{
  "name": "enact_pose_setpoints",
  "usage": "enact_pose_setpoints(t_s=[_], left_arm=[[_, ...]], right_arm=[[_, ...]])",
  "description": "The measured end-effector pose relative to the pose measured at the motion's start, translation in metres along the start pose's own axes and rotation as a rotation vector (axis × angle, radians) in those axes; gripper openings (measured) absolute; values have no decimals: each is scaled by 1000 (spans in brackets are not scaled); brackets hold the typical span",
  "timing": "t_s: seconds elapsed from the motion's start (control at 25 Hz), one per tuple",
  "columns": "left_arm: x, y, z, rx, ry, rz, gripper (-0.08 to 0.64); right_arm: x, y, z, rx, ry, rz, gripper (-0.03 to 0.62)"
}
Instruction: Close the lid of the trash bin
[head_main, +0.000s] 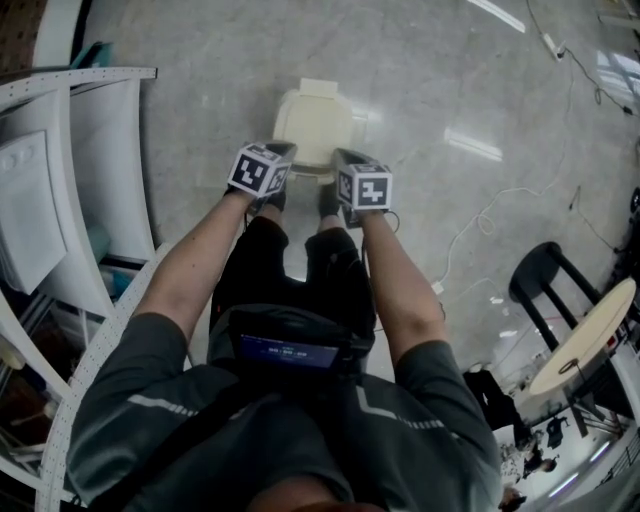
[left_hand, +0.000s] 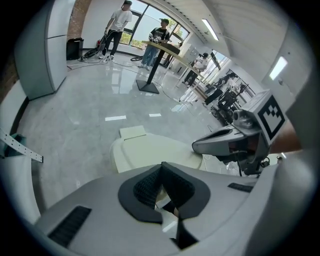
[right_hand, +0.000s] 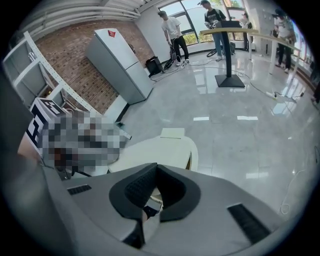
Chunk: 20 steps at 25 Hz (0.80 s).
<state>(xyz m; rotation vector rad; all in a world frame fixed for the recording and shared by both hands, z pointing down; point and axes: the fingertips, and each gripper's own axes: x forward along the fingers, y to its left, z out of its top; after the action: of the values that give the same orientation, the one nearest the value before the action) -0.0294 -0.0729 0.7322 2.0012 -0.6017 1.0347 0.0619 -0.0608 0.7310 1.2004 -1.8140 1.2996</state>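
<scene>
A cream trash bin (head_main: 313, 122) stands on the grey floor just ahead of the person's feet. Its lid (left_hand: 150, 151) lies flat over the top, hinge tab at the far side. In the right gripper view the lid (right_hand: 162, 149) shows a thin dark slit under its right edge. My left gripper (head_main: 283, 151) hovers over the bin's near left corner, and my right gripper (head_main: 344, 156) over the near right corner. Both are shut with nothing between the pads (left_hand: 150, 186) (right_hand: 142, 189). The right gripper (left_hand: 235, 142) also shows in the left gripper view.
White shelving (head_main: 95, 150) stands close at the left. A black chair (head_main: 540, 272) and a round table (head_main: 590, 340) are at the right, with a white cable (head_main: 480, 222) across the floor. A grey cabinet (right_hand: 120, 65) and several people stand far off.
</scene>
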Motion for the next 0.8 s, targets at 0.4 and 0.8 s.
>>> enact_pose_setpoints(t_s=[0.4, 0.8], left_arm=[[42, 3, -73, -45, 91, 13, -2], [86, 21, -112, -141, 112, 61, -2]], right_arm=[[40, -10, -79, 21, 130, 2, 11], [79, -16, -111, 17, 203, 8, 11]])
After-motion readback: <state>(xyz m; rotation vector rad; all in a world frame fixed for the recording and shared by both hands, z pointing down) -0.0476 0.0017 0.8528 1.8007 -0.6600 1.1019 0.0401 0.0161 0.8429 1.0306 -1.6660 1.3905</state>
